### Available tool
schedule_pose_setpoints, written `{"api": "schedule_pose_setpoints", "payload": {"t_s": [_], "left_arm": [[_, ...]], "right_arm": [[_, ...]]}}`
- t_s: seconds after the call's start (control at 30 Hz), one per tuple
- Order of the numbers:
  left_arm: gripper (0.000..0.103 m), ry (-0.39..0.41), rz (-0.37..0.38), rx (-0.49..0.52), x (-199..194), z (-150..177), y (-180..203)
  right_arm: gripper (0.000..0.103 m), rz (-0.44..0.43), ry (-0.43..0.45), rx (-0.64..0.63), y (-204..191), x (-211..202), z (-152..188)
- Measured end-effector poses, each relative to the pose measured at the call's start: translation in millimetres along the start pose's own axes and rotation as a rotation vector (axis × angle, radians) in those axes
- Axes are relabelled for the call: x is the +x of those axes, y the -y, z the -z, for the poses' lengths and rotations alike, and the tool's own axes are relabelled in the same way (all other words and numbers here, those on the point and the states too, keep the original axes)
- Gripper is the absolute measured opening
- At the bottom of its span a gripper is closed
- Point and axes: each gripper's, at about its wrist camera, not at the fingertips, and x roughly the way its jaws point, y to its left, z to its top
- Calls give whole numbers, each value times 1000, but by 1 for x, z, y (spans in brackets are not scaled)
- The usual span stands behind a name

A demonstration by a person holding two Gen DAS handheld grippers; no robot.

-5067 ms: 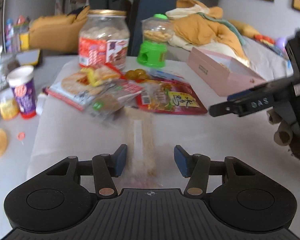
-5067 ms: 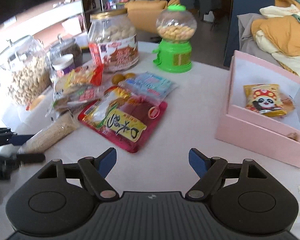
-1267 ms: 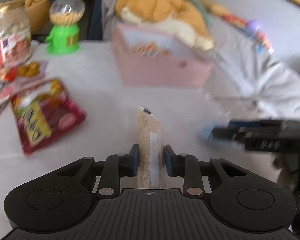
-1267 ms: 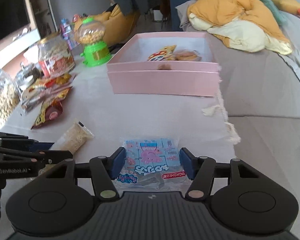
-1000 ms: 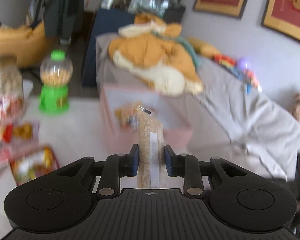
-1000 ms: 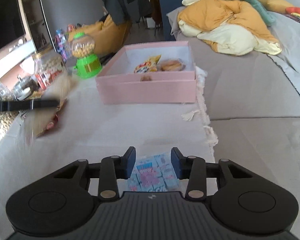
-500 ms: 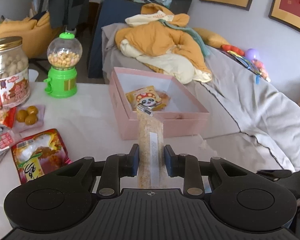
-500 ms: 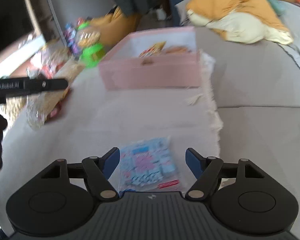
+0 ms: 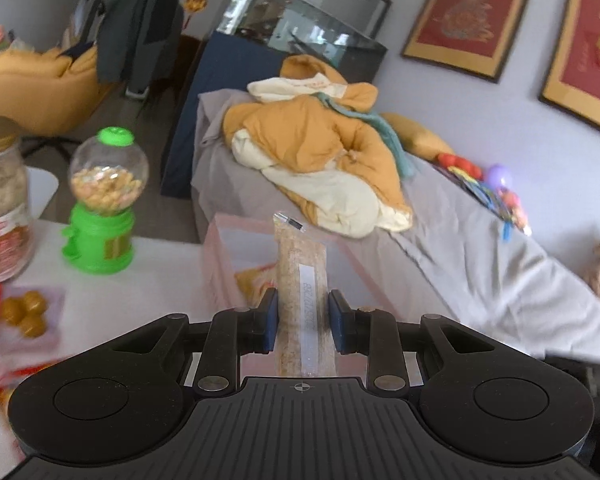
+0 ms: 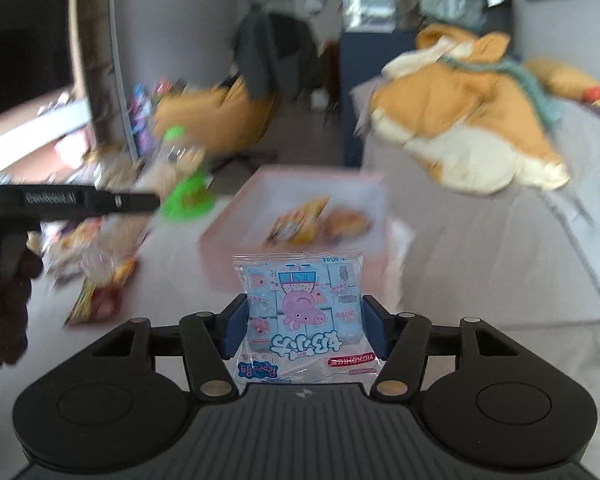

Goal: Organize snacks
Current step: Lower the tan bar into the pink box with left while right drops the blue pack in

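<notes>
My left gripper (image 9: 302,326) is shut on a long clear pack of beige grain snack (image 9: 300,276), held upright in the air in front of the open pink box (image 9: 220,256). My right gripper (image 10: 302,330) is shut on a light blue Peppa Pig snack packet (image 10: 300,304), lifted off the table and facing the same pink box (image 10: 236,224). A yellow panda snack pack (image 10: 298,220) and a round pastry (image 10: 346,220) lie inside the box. The left gripper also shows in the right wrist view (image 10: 80,200), at the left.
A green gumball dispenser (image 9: 102,204) and a big jar of nuts (image 9: 2,204) stand at the left of the white table. Loose snack packs (image 10: 100,280) lie on the table's left part. A grey sofa with an orange quilt (image 9: 320,152) lies behind the box.
My right gripper, open over the blue packet half a second ago, has shut on it and lifted it. My left gripper has moved the grain pack closer to the pink box.
</notes>
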Motion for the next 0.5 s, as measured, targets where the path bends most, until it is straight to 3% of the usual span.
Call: {"api": "schedule_pose_setpoints", "payload": {"t_s": [0.1,0.2,0.33,0.43,0.5], "left_arm": [[32,3,1,-62,51,-21,-3],[29,-10,-85,-72,87,-22,-13],[29,73,-24,-108,51,-12,-34],[29,83,-12,-62,20,-5,-44],[29,70,-37,-6,3,1,-51]], "right_arm": [[59,29,23,25,8,12,-9],[59,33,-8,71,12,31,-12],[59,75,0,55,10,36,-10],[59,114,30,36,7,42,-22],[60,93,57,52,6,57,-45]]}}
